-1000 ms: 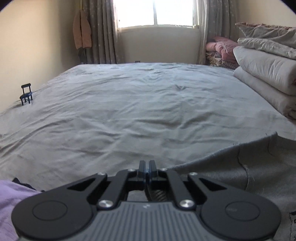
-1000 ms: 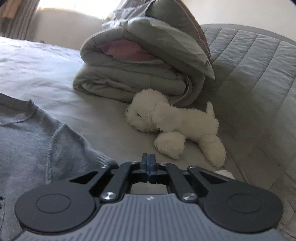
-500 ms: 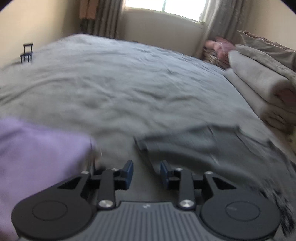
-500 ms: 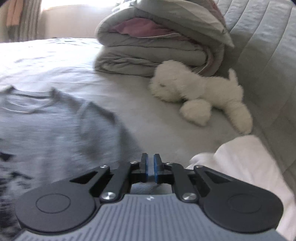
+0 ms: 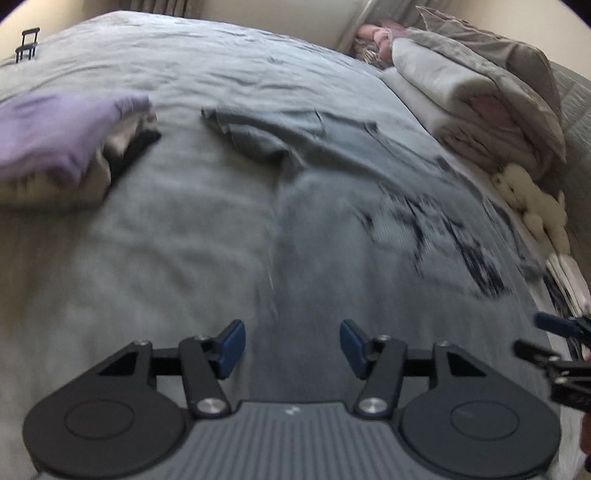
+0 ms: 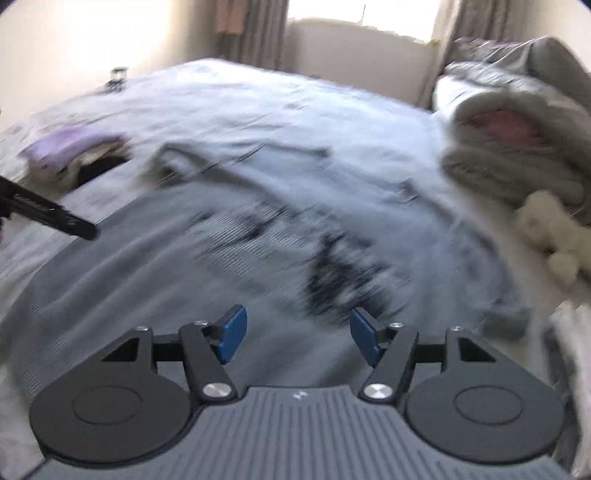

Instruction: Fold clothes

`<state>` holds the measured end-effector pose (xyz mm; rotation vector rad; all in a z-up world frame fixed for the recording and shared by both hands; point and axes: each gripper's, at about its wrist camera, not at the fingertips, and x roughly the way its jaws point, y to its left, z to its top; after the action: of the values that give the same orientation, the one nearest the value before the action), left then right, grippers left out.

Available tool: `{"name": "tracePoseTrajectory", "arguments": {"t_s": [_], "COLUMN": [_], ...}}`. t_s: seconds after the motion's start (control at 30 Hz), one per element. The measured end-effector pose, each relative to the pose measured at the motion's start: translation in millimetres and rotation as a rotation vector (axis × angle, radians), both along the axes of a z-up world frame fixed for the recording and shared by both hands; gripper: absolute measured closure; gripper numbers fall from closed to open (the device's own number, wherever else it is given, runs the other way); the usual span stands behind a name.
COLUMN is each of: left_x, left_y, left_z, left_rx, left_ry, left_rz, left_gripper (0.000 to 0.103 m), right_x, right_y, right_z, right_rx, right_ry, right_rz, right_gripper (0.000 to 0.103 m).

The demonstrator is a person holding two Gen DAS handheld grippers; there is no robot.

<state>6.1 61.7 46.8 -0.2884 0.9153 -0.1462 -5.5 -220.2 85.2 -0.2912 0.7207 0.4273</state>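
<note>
Across grey bed [image 5: 155,229]: grey shirt [image 5: 369,229] spread flat, dark print up, blurred. Folded quilts [image 5: 480,96] at far right edge; lilac clothes pile [image 5: 55,136] left of shirt; white plush toy [image 6: 554,232] beside quilts. Left gripper [image 5: 291,343] above shirt, jaws wide apart, empty. Right gripper [image 6: 295,334] likewise, jaws apart, empty.

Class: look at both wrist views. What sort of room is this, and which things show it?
Most likely a bedroom: a wide bed with a grey sheet, folded duvets stacked at its side, and a curtained window.
</note>
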Motion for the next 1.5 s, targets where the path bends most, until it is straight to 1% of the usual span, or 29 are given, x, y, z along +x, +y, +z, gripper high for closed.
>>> {"name": "tracePoseTrajectory", "arguments": {"t_s": [0.1, 0.13, 0.17, 0.2, 0.23, 0.27, 0.3, 0.33, 0.43, 0.5, 0.57, 0.6, 0.63, 0.67, 0.7, 0.73, 0.77, 0.8, 0.87, 0.93, 1.0, 1.03, 1.07, 1.1, 1.13, 1.2, 1.27, 1.37, 1.5], "left_x": [-18.1, -22.4, -23.1, -24.3, -27.5, -30.1, -33.7, -37.5, -44.5, -47.2, -48.7, -50.3, -53.1, -57.0, -62.2, -67.8, -72.5, -76.5, -81.8, -83.2, -82.7, -81.4, -80.9, -80.4, -79.9, -79.1, -83.9, -98.3, -113.5], "left_y": [-10.9, -10.7, -11.0, -10.9, -10.6, -11.2, -10.2, -6.1, 10.3, 17.9, 22.5, 24.5, 27.0, 28.9, 31.9, 34.5, 35.6, 36.0, 34.3, 30.0, 21.5, 18.9, 18.2, 17.4, 16.6, 15.6, 24.0, 33.3, 32.6], "left_z": [-2.4, -2.6, -3.6, -6.4, -7.3, -5.4, -1.7, 3.6, 12.5, 12.2, 7.6, 6.3, 5.8, 5.9, 6.1, 6.0, 5.0, 4.0, 0.6, -4.7, -9.2, -10.3, -9.6, -8.8, -8.1, -6.1, 7.1, 29.3, 31.7], "left_rx": [0.037, 0.048, 0.063, 0.083, 0.089, 0.097, 0.098, 0.073, 0.015, -0.017, -0.05, -0.064, -0.081, -0.097, -0.115, -0.132, -0.143, -0.153, -0.159, -0.141, -0.095, -0.083, -0.09, -0.098, -0.105, -0.122, -0.183, -0.225, -0.252], "left_ry": [-0.028, -0.039, -0.043, -0.04, -0.048, -0.059, -0.068, -0.077, -0.091, -0.086, -0.069, -0.054, -0.052, -0.056, -0.06, -0.061, -0.058, -0.055, -0.049, -0.051, -0.072, -0.08, -0.08, -0.079, -0.078, -0.077, -0.09, -0.124, -0.1], "left_rz": [-0.045, -0.051, -0.043, -0.033, -0.031, -0.032, -0.029, -0.019, 0.021, 0.03, 0.025, 0.041, 0.046, 0.051, 0.061, 0.067, 0.062, 0.053, 0.043, 0.023, -0.011, -0.027, -0.031, -0.035, -0.039, -0.045, -0.023, -0.018, -0.024], "left_gripper": [0.059, 0.072, 0.095, 0.098, 0.099, 0.099, 0.099, 0.099, 0.099, 0.098, 0.096, 0.096, 0.091, 0.083, 0.078, 0.073, 0.072, 0.071, 0.063, 0.063, 0.066, 0.087, 0.099, 0.099, 0.099, 0.099, 0.099, 0.099, 0.099], "right_x": [-15.8, -20.8, -25.8, -30.8, -35.8, -38.6, -39.3, -40.0, -45.4, -50.2, -53.4, -55.7, -59.2, -64.6, -72.5, -80.6, -88.5, -95.0, -104.8, -111.5, -115.9, -117.6, -117.3, -115.6, -114.5, -114.4, -116.9, -123.5, -132.4], "right_y": [8.6, 11.2, 13.8, 16.5, 19.1, 18.7, 15.2, 11.8, -4.1, -20.6, -37.0, -44.9, -51.6, -58.9, -68.4, -80.3, -94.2, -106.8, -126.6, -135.7, -136.0, -136.1, -133.7, -129.1, -124.1, -114.9, -112.4, -117.8, -124.2], "right_z": [-16.3, -21.9, -27.4, -32.9, -38.5, -40.7, -39.6, -38.6, -36.2, -37.7, -42.0, -41.7, -38.0, -30.7, -22.8, -17.4, -13.4, -13.3, -21.1, -29.1, -32.6, -35.5, -38.5, -40.4, -40.8, -39.5, -37.4, -21.9, -0.6], "right_rx": [-0.031, -0.043, -0.055, -0.068, -0.08, -0.083, -0.076, -0.069, -0.057, -0.117, -0.132, -0.098, -0.062, -0.025, 0.022, 0.072, 0.122, 0.162, 0.224, 0.291, 0.357, 0.379, 0.371, 0.345, 0.318, 0.271, 0.244, 0.165, 0.104], "right_ry": [0.046, 0.06, 0.074, 0.088, 0.102, 0.11, 0.112, 0.114, 0.113, 0.076, 0.053, 0.056, 0.059, 0.047, 0.019, -0.001, -0.008, 0.005, 0.075, 0.144, 0.18, 0.198, 0.204, 0.197, 0.185, 0.155, 0.123, 0.027, -0.011], "right_rz": [0.053, 0.071, 0.089, 0.107, 0.125, 0.124, 0.103, 0.082, -0.008, -0.101, -0.176, -0.185, -0.194, -0.223, -0.267, -0.318, -0.375, -0.419, -0.465, -0.462, -0.437, -0.432, -0.433, -0.431, -0.424, -0.403, -0.413, -0.444, -0.437], "right_gripper": [0.037, 0.039, 0.045, 0.063, 0.077, 0.086, 0.099, 0.101, 0.103, 0.103, 0.094, 0.089, 0.087, 0.085, 0.074, 0.054, 0.049, 0.048, 0.048, 0.048, 0.048, 0.048, 0.048, 0.053, 0.071, 0.094, 0.095, 0.095, 0.095]}}
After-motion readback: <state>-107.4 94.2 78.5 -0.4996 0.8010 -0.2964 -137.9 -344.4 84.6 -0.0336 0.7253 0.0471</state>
